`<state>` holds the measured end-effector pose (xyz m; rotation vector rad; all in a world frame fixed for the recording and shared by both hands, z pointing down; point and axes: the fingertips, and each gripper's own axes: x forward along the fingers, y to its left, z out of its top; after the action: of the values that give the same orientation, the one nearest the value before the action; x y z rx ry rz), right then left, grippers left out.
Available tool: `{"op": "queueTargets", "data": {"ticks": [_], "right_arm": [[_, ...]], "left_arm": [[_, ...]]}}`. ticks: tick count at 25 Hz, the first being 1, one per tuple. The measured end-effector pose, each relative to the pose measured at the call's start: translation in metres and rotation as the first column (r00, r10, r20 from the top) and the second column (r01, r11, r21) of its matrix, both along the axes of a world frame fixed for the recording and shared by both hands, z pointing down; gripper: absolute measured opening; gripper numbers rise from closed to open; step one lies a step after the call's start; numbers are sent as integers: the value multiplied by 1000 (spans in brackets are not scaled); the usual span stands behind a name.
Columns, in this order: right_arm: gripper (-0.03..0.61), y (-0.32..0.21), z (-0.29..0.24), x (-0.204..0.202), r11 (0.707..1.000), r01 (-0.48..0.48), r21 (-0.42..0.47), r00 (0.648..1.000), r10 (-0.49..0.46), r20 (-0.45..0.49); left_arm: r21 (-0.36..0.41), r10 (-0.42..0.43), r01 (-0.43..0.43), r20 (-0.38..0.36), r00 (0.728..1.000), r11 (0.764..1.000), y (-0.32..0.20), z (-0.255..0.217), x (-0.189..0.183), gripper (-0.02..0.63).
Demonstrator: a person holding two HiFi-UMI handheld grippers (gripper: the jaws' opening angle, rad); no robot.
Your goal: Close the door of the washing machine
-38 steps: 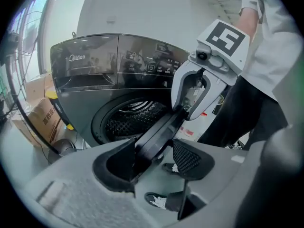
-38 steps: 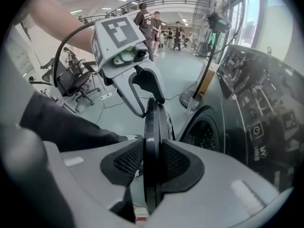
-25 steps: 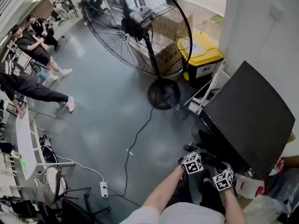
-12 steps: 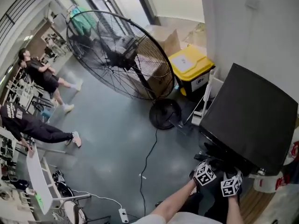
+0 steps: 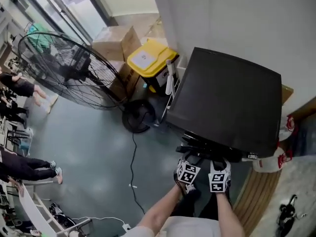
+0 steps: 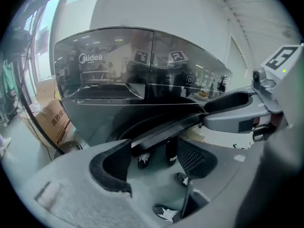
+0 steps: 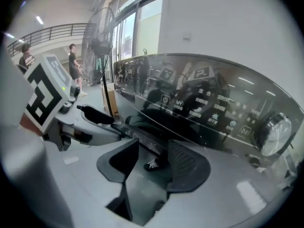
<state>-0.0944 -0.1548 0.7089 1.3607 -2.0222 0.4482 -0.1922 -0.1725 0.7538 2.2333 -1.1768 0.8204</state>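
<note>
Glossy black washing machine (image 5: 227,102) is sitting ahead of left claw (image 6: 152,158) and right claw (image 7: 154,158), its door (image 6: 161,134) edge crossing just beyond their tips. Both have just been opening, gaping wide, gripping nothing. Risk: door seemingly unlatched, swinging back out unless pushed home.

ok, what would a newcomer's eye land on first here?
The glossy black washing machine against the white wall fills the right of the head view. Right in front of it the left gripper and right gripper sit side by side; their jaws have just been opening and grip nothing. A big floor fan stands upper left, beside a yellow-lidded bin.
</note>
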Motion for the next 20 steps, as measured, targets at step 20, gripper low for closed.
{"op": "queueTargets", "data": {"ticks": [20], "right_arm": [[46,-6,6,44,954,-298,-29,930,298,214]], "left_arm": [[-90,-173,164,-96,980,982,-18,-6,21,257]]}}
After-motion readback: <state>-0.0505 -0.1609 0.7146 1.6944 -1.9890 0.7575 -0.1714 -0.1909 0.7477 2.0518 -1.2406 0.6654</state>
